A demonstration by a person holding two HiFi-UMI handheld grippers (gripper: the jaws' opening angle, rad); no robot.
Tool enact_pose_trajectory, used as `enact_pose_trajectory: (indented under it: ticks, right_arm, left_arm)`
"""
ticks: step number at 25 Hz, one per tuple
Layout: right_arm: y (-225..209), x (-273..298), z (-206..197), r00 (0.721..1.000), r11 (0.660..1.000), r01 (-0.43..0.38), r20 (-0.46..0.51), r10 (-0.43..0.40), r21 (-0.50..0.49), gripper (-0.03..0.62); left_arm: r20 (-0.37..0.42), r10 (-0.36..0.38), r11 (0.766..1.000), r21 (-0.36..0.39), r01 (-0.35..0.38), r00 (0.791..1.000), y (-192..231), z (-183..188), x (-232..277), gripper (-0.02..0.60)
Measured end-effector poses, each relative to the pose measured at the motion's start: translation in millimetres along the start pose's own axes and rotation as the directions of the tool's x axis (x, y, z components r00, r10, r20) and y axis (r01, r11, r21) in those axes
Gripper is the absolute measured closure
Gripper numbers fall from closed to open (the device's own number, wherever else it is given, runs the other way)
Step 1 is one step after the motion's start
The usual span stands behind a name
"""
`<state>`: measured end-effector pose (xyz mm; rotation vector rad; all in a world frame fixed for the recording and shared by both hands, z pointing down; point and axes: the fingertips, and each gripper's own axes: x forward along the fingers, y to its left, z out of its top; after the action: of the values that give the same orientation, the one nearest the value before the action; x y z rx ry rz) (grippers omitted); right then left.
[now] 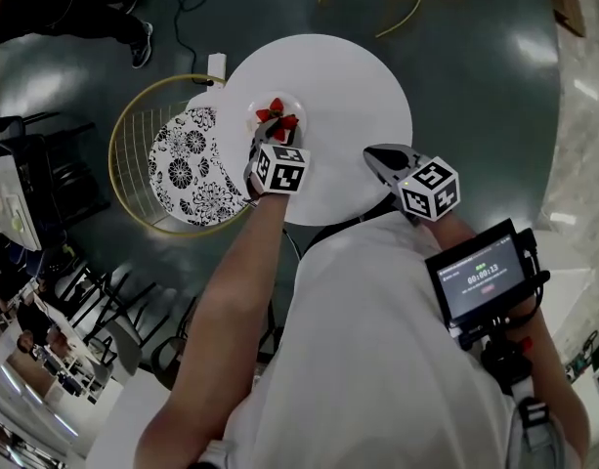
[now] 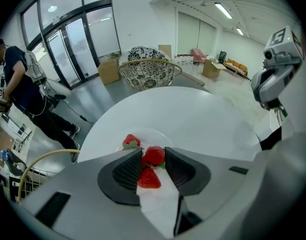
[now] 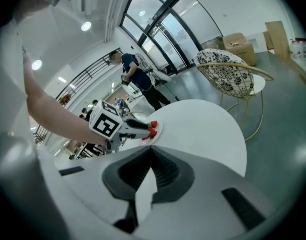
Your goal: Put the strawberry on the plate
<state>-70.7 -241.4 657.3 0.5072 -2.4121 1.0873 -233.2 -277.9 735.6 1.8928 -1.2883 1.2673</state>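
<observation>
Left gripper [image 2: 149,151]: jaws closed on a strawberry [image 2: 154,155] over the plate [image 2: 149,134], with another berry [image 2: 132,141] lying just beyond. Right gripper [image 3: 152,153]: well apart, jaws together and empty. The fruit was judged light, soft and easily bruised, so best pinched gently across its broad middle.

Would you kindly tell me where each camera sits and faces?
Head view: on the head, looking steeply down at the table; left arm, left claw, right claw show.
Left gripper view: rides the left claw, facing the strawberry between its jaws.
Right gripper view: rides the right claw, facing the left claw.
All share the plate.
</observation>
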Motion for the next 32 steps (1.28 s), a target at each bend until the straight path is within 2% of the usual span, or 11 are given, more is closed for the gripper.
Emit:
enact_pose_trajectory:
  ticks: [8, 13, 14, 16, 19, 24, 28, 32]
  right_arm:
    - [1.3, 2.3, -2.8, 1.000, 0.999, -0.028, -0.013, 0.028, -0.031, 0.589]
    - [1.9, 5.9, 4.5, 0.998, 0.996, -0.052, -0.031, 0.050, -0.068, 0.589]
    - [2.9, 6.7, 7.0, 0.998, 0.996, -0.055, -0.031, 0.052, -0.074, 0.589]
    - [6.6, 7.1, 11.3, 0.998, 0.994, -0.059, -0.029, 0.056, -0.093, 0.589]
    - [14.1, 7.0, 16.7, 0.997, 0.989, -0.073, -0.019, 0.071, -0.129, 0.589]
    - [23.6, 3.0, 30.0, 0.996, 0.983, -0.087, 0.021, 0.091, -0.160, 0.589]
    - [52.4, -11.4, 23.0, 0.993, 0.973, -0.092, 0.048, 0.105, -0.213, 0.589]
    - [75.2, -24.5, 15.1, 0.991, 0.962, -0.097, 0.061, 0.116, -0.255, 0.589]
  left_arm:
    - [0.049, 0.038, 0.999, -0.040, -0.036, 0.998, 1.6, -0.3, -19.6, 0.459]
    - [0.110, 0.051, 0.994, -0.097, -0.040, 0.993, -3.2, 0.9, -41.1, 0.460]
    - [0.124, 0.057, 0.993, -0.111, -0.044, 0.991, -3.7, -0.6, -46.9, 0.472]
    - [0.151, 0.074, 0.989, -0.141, -0.053, 0.986, -4.9, -5.0, -59.4, 0.543]
    - [0.193, 0.081, 0.979, -0.200, -0.041, 0.978, -9.2, -12.5, -75.7, 0.574]
    - [0.295, 0.087, 0.953, -0.302, 0.007, 0.951, -21.5, -13.2, -109.6, 0.575]
    - [0.376, 0.075, 0.940, -0.336, 0.060, 0.924, -49.9, -30.9, -145.1, 0.575]
    - [0.421, 0.080, 0.924, -0.371, 0.091, 0.904, -68.4, -48.6, -171.1, 0.575]
